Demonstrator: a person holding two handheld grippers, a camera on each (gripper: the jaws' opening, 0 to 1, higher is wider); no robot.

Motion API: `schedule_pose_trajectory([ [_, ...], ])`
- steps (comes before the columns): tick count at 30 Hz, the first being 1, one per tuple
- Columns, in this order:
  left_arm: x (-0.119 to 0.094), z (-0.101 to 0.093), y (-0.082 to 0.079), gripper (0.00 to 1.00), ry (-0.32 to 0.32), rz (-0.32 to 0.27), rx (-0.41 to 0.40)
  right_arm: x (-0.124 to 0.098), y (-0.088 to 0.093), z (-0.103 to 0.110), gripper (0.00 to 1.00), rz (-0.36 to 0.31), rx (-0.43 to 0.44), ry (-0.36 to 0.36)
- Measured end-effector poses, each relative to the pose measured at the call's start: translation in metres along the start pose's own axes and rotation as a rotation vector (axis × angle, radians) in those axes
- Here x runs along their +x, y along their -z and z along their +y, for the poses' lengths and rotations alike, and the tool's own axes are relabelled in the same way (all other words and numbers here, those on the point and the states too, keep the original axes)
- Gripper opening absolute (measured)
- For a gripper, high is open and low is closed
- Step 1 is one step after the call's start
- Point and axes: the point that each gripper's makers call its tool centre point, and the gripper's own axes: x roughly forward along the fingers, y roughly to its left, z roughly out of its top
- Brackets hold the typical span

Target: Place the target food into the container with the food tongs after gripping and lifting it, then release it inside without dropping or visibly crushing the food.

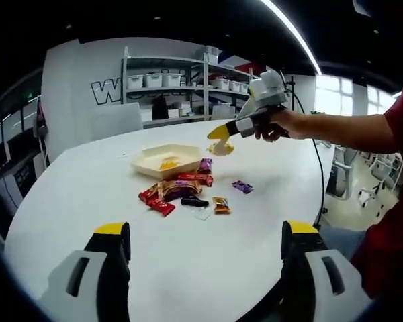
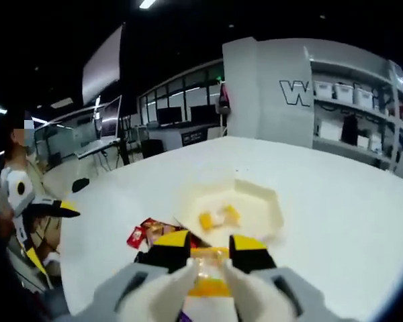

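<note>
While wrapped snacks (image 1: pixel 181 191) crowd the tray (image 2: pixel 262 201), the right gripper (image 2: pixel 209 258) pinches a yellow packet (image 2: pixel 208 272).

Two handheld grippers share one design — pale grey bodies, black jaws capped in yellow. The left gripper (image 1: pixel 205 245) has a dark slot in each grey arm. The right gripper (image 2: pixel 209 255) trails a black cable, and the person (image 1: pixel 389 201) wears a red short-sleeved top.

One container (image 1: pixel 162 159), two tongs (image 1: pixel 205 249), roughly eight wrapped snacks (image 1: pixel 180 191).
</note>
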Motion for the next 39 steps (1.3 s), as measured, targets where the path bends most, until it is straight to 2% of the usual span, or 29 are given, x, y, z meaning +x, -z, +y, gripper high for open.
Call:
schedule_pose_trajectory([
  [7,0.001,0.003,-0.001,0.90,-0.005,0.002,0.001,0.013,-0.024,0.000,0.16,-0.021,-0.007,-0.018],
  [12,0.001,0.009,-0.001,0.91,-0.013,0.006,0.007,0.021,-0.034,-0.001,0.16,-0.032,-0.014,-0.030],
  [23,0.003,0.018,-0.003,0.92,-0.027,0.005,-0.016,0.043,-0.037,-0.004,0.16,-0.010,-0.019,-0.049],
  [29,0.005,0.020,-0.001,0.96,-0.033,0.014,-0.036,0.056,-0.038,-0.005,0.16,-0.001,-0.008,-0.056],
  [39,0.003,0.028,0.002,0.96,-0.049,0.018,-0.048,0.071,-0.038,0.000,0.16,0.011,-0.007,-0.068],
])
